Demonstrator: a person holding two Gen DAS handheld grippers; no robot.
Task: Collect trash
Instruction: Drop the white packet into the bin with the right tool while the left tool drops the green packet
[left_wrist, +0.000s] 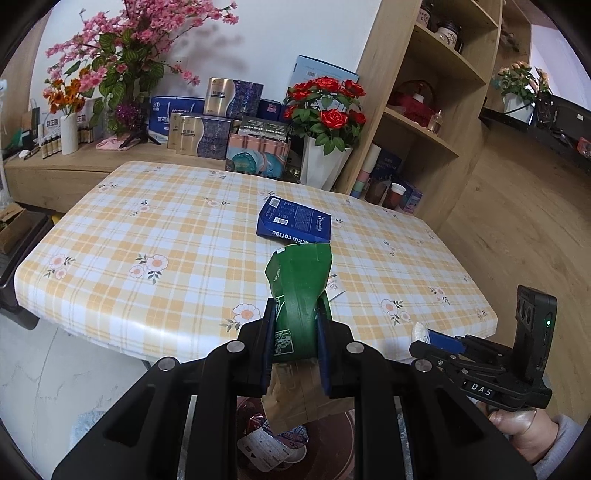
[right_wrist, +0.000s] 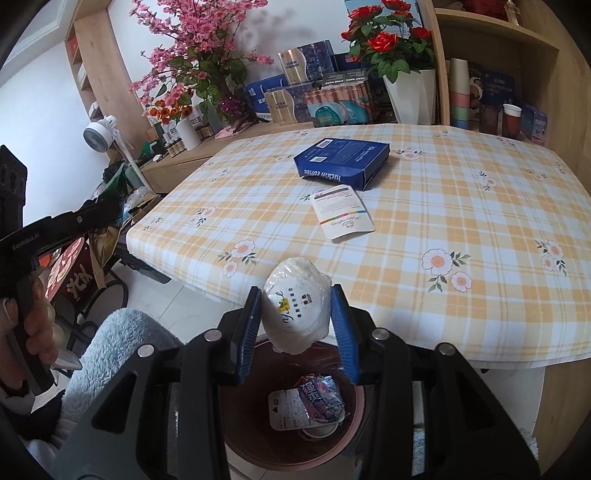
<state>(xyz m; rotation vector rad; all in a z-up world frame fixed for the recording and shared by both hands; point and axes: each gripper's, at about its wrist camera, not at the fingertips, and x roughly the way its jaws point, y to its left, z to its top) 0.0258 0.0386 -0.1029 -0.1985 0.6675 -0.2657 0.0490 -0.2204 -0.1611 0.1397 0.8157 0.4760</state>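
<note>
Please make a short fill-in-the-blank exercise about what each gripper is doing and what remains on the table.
1. The left gripper holds a crumpled ____ paper bag.
2. The white wrapped packet sits between the right gripper fingers, directly above the ____.
3. The blue coffee box lies on the ____.

Missing words: green; trash bin; table
</note>
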